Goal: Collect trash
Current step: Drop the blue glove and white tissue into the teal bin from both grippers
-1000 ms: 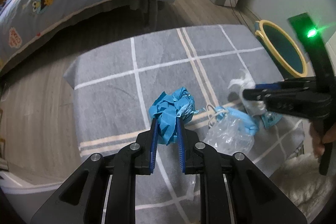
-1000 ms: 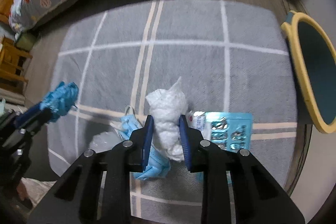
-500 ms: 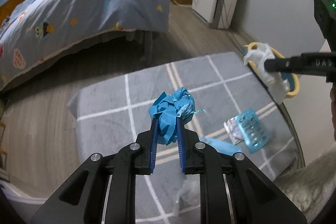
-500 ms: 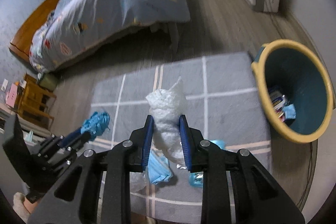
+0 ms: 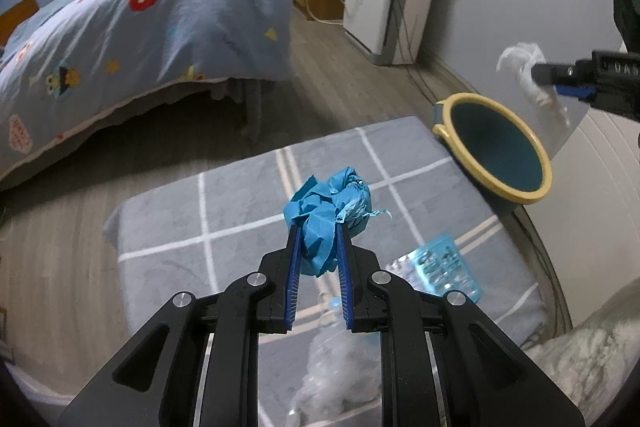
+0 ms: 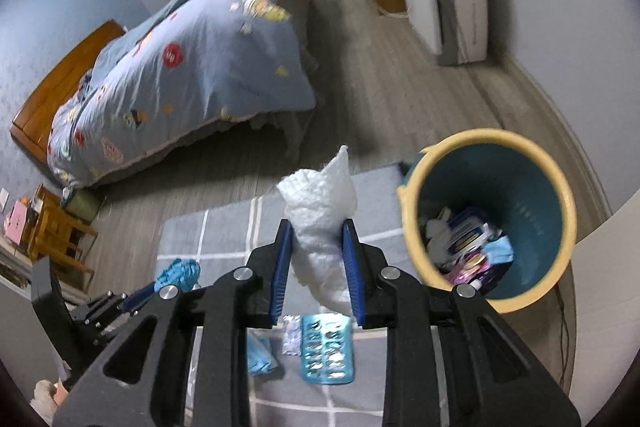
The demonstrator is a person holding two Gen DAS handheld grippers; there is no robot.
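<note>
Biggest worry up close: the right gripper [image 6: 318,267] is clamped on a white crumpled plastic wad [image 6: 320,227], and it's soft puffy stuff that sticks out well above the fingertips and sags below them. If the jaws let go while it's beside the rim and not over the opening, I'd guess it drifts and lands on the grey checked rug [image 6: 216,227].

Same deal for the left gripper [image 5: 318,263], squeezed shut on a crumpled blue paper ball [image 5: 328,211], held over the rug and well apart from the bin. That one looks lumpy, with a torn strip flapping off one side, so it could snag on the pads.

Further out, the blue bin with the yellow rim [image 6: 490,139] already holds wrappers. A blue blister pack [image 6: 327,347] and a blue face mask [image 6: 260,355] lie on the rug, not yet collected.
</note>
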